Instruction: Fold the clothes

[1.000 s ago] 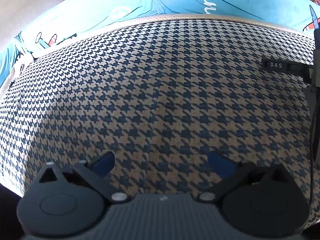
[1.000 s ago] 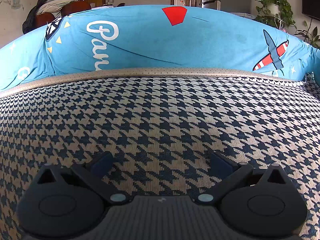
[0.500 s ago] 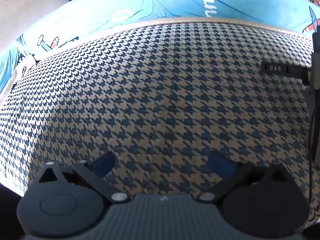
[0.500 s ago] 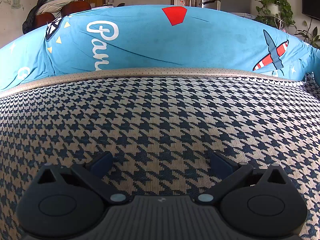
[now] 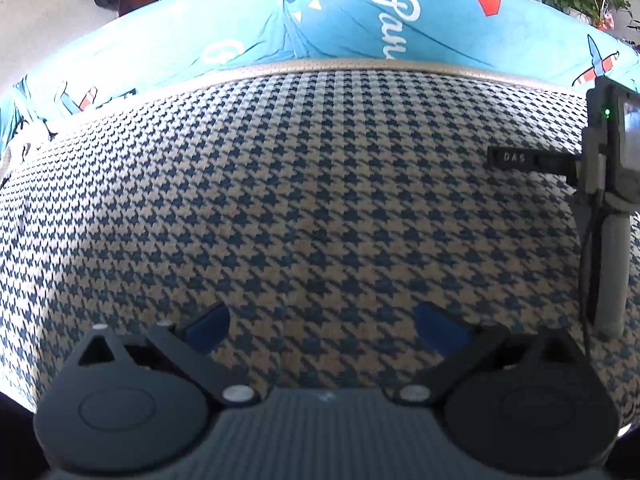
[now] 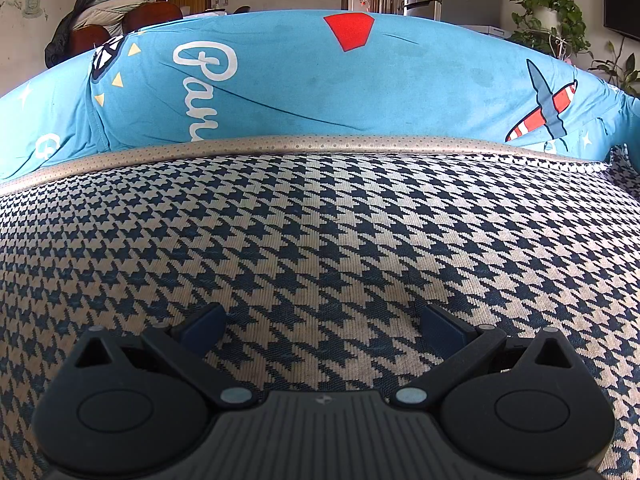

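Houndstooth cloth (image 5: 320,200) flat; L tool (image 5: 322,326) & R tool (image 6: 322,322) low over it, both released.

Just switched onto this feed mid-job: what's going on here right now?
A person holds both grippers low over a houndstooth garment spread flat on a blue printed sheet. The left gripper and right gripper are both open, with nothing between the fingers. The right gripper's body shows at the right edge of the left view. No fold is visible.
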Tool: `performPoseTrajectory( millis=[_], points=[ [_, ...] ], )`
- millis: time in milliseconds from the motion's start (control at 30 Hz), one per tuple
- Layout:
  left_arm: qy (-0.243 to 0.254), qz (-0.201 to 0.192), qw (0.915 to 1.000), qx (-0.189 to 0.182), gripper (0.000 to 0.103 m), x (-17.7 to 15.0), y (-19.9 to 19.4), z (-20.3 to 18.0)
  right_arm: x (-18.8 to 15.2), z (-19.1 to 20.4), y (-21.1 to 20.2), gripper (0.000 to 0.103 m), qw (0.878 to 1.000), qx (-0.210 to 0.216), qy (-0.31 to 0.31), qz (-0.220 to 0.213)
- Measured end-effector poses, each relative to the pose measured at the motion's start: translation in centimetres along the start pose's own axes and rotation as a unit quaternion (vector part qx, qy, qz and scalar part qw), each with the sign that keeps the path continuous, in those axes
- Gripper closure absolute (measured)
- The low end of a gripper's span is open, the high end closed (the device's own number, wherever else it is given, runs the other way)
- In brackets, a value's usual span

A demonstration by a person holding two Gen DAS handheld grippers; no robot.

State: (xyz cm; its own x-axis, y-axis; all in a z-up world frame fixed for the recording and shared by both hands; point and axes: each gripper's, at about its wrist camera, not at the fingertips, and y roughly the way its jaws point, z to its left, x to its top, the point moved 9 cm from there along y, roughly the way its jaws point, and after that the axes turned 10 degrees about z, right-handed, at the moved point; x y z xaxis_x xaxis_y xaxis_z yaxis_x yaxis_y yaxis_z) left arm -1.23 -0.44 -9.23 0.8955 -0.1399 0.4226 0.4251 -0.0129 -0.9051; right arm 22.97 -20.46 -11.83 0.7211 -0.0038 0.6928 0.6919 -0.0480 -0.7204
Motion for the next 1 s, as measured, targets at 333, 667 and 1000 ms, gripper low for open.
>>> performPoseTrajectory(
  millis=[333,667,1000],
  points=[
    [-0.025,0.004,0.9996,0.013,0.0,-1.3,-1.1,1.9,0.1,0.0,0.3,0.0,1.0,0.0,0.0,0.0],
    [-0.012,0.01,0.9998,0.011,0.0,-2.7,-0.4,1.8,0.0,0.0,0.1,0.0,1.0,0.0,0.0,0.001],
    [-0.011,0.016,0.9996,0.018,0.0,-1.5,-0.6,1.1,0.0,0.0,-0.2,0.0,1.0,0.0,0.0,0.001]
  ],
)
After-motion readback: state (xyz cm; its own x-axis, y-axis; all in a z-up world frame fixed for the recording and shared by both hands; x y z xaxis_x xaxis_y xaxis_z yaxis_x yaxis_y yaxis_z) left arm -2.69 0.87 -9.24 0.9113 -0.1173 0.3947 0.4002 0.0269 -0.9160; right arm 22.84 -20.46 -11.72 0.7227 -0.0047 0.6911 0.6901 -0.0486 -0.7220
